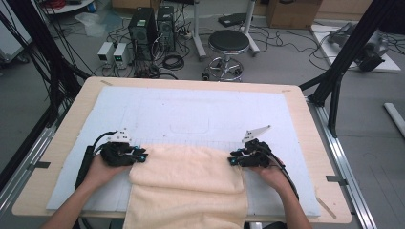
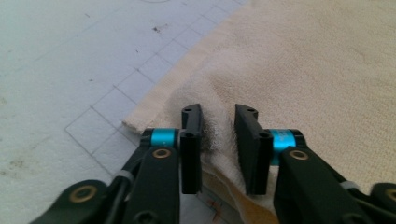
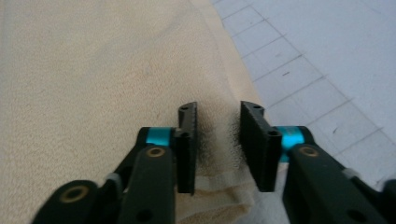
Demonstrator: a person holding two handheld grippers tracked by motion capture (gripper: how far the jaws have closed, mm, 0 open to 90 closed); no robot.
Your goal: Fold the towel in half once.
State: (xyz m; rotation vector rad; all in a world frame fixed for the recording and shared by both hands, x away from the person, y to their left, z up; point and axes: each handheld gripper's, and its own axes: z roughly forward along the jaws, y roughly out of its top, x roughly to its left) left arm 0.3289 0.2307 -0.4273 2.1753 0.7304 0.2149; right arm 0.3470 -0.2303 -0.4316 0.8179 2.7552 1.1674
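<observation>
- The towel (image 1: 188,183) lies at the near edge of the tabletop (image 1: 71,121), on a pale blue mat (image 1: 191,114) printed with a fine grid; its far part is folded back over itself into a doubled band, and its near end hangs over the tabletop's edge toward me.
- It is cream terry cloth, soft and nubbly, with a flat woven hem along the border; the folded band is a wide rectangle with rounded, slightly puffy corners.
- The mat is smooth and a bit speckled with dirt; the tabletop under it is light wood with rounded corners.
- My left claw (image 2: 218,135) sits at the left corner of the folded band. Its black ribbed jaws stand on either side of a raised ridge of cloth at the hem, with a gap between them; whether the pads truly pinch the cloth I cannot tell.
- My right claw (image 3: 218,140) sits at the right corner in the same way, jaws straddling the bunched towel edge, and again I cannot tell whether they are biting.
- Both claws point across the tabletop and lie low on it, my hands behind them, forearms coming in from the near edge, one on each side of the towel.
</observation>
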